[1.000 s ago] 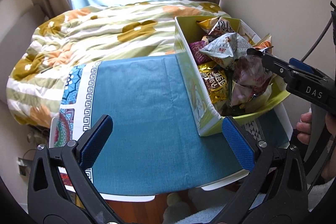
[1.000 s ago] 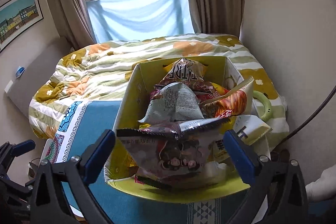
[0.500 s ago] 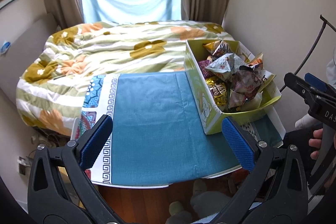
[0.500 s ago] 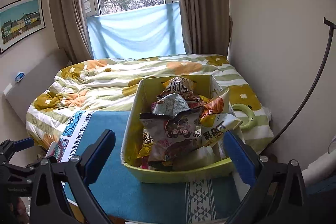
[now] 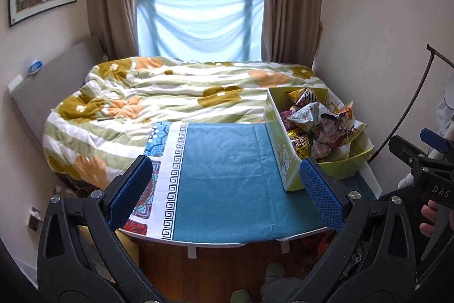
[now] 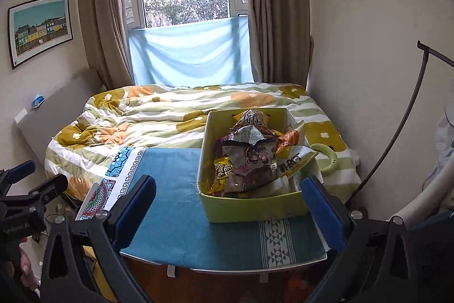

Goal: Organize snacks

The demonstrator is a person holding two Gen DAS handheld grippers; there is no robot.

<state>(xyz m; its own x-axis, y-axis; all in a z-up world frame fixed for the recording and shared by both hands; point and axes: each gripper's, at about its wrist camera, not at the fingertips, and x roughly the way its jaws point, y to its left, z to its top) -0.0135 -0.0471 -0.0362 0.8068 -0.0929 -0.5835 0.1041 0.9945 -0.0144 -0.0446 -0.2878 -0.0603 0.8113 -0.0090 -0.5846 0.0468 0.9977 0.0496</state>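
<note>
Having pulled back, both hand-held grippers [image 5: 227, 196] [image 6: 229, 208] gape wide; snack box [image 6: 255, 208] seemingly untouched.

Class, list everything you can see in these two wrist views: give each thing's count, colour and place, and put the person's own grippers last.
box: one, yellow-green, right part of the table
snack packets: several, mixed colours, heaped in the box
tablecloth: one, teal with patterned border, covering the table
quilt: one, striped with flowers, on the bed beyond
ring: one, pale green, on the quilt right of the box
picture: one, framed, left wall
left gripper: one, black with blue pads, open, empty
right gripper: one, same colours, open, empty
</note>
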